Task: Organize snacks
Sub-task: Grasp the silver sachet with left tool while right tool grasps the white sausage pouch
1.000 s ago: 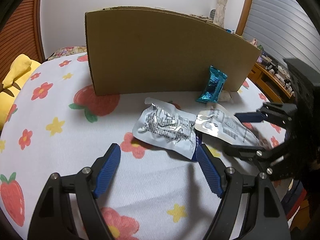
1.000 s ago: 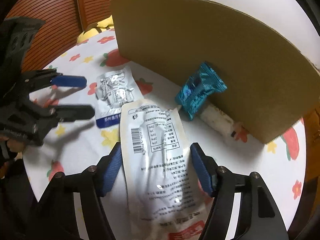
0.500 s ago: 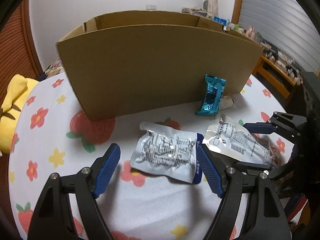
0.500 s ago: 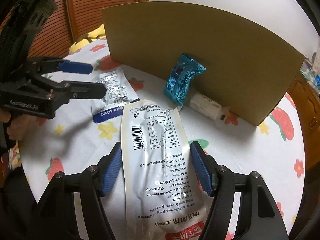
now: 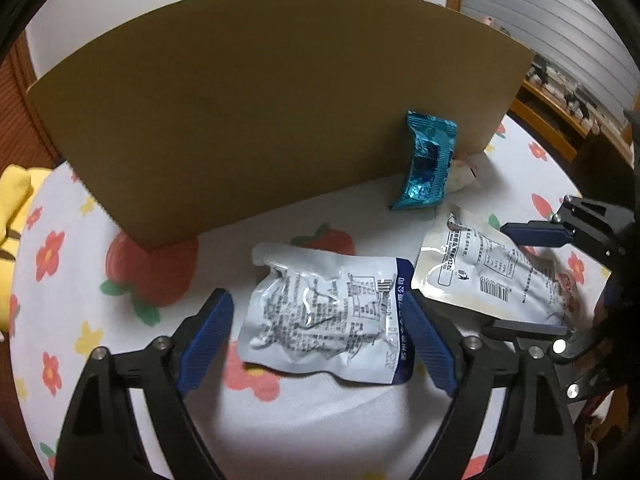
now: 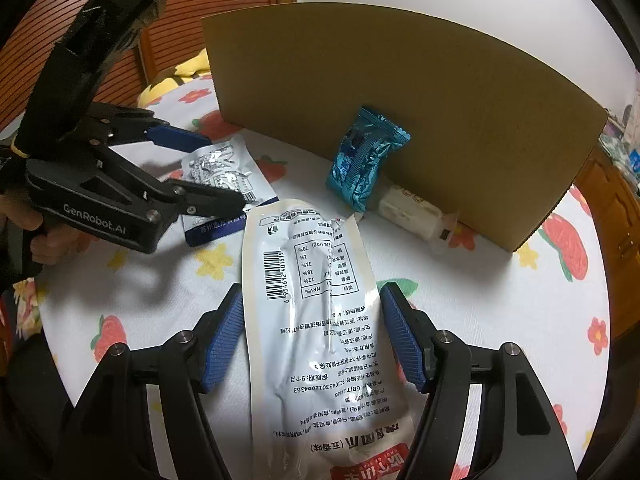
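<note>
A crumpled silver pouch with a blue end strip (image 5: 320, 312) (image 6: 224, 176) lies flat on the flowered tablecloth (image 5: 80, 280). My left gripper (image 5: 316, 320) (image 6: 224, 170) straddles it; its jaws are opening and the pads do not press on it. A long cream pouch with a barcode (image 6: 312, 312) (image 5: 488, 276) lies between the fingers of my right gripper (image 6: 314, 300) (image 5: 500, 276), which stands open with the pads just off its edges. A teal foil pack (image 5: 428, 160) (image 6: 364, 160) leans upright against the brown cardboard box (image 5: 280, 100) (image 6: 400, 100).
A small white packet (image 6: 408, 212) (image 5: 460, 172) lies at the foot of the box beside the teal pack. A yellow plush toy (image 5: 12, 208) (image 6: 176, 76) sits past the table's far left edge. A wooden shelf (image 5: 560, 120) stands at the right. A person's hand (image 6: 44, 232) holds the left gripper.
My left gripper has moved forward over the silver pouch, which now lies between its jaws, and the jaws have widened. The right gripper has hardly moved.
</note>
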Motion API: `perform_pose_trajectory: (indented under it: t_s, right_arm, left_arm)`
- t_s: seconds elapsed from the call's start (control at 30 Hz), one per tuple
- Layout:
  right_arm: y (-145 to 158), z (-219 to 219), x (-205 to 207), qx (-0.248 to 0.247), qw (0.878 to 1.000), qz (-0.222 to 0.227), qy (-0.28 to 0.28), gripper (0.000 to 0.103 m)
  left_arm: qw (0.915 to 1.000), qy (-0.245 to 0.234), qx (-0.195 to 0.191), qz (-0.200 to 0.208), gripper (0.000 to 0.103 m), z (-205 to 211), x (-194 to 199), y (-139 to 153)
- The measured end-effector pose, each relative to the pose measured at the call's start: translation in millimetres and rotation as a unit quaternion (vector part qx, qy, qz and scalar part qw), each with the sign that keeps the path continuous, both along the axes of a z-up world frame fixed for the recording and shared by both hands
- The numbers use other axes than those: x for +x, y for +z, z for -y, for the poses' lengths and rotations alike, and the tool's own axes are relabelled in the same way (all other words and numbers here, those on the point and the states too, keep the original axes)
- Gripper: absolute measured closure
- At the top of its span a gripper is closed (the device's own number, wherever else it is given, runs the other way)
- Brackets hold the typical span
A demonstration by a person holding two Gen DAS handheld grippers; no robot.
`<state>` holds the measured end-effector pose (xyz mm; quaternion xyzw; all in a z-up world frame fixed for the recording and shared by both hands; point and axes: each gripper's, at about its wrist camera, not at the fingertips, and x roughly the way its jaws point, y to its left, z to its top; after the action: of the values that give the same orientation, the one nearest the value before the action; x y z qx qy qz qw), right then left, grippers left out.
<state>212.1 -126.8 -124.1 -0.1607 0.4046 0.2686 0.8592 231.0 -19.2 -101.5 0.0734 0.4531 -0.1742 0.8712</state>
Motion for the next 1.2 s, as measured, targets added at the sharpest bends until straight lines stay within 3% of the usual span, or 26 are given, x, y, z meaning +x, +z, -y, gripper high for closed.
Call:
perform_pose_trajectory:
  t_s: [0.1,0.3,0.33,0.4,0.53,0.57,0.93,1.2]
  right_arm:
    - [0,1,0,0.0,1.0,0.0,-0.002,0.033]
    - [0,0,0,0.001,1.0,-0.001,-0.003,0.033]
    - [0,0,0,0.001,1.0,-0.001,-0.003,0.033]
    - [0,1,1,0.001,1.0,-0.001,-0.003,0.033]
    - [0,0,0,0.001,1.0,-0.001,-0.003,0.033]
    - [0,0,0,0.001,1.0,-0.001,-0.003,0.033]
    - [-1,0,0,0.001,1.0,-0.001,-0.003,0.033]
    - [-1,0,1,0.001,1.0,0.0,-0.003,0.033]
  left_arm:
    - [0.9998,-0.013,0.011,0.0,0.008,5,-1,-2]
    - [0.9998,-0.014,0.011,0.003,0.007,5,0,-2]
    - [0.9998,-0.017,0.009,0.004,0.009,5,-2,-2]
    - [0.9995,-0.028,0.005,0.012,0.021,4,-6,1]
    - [0.9995,-0.026,-0.001,0.016,0.033,-2,-13,5]
    - [0.9995,-0.024,-0.001,0.021,0.042,-6,-15,7]
    - [0.9992,-0.022,-0.002,0.035,0.049,-10,-34,14]
    - [0.9982,-0.021,-0.012,0.054,0.068,-12,-44,29]
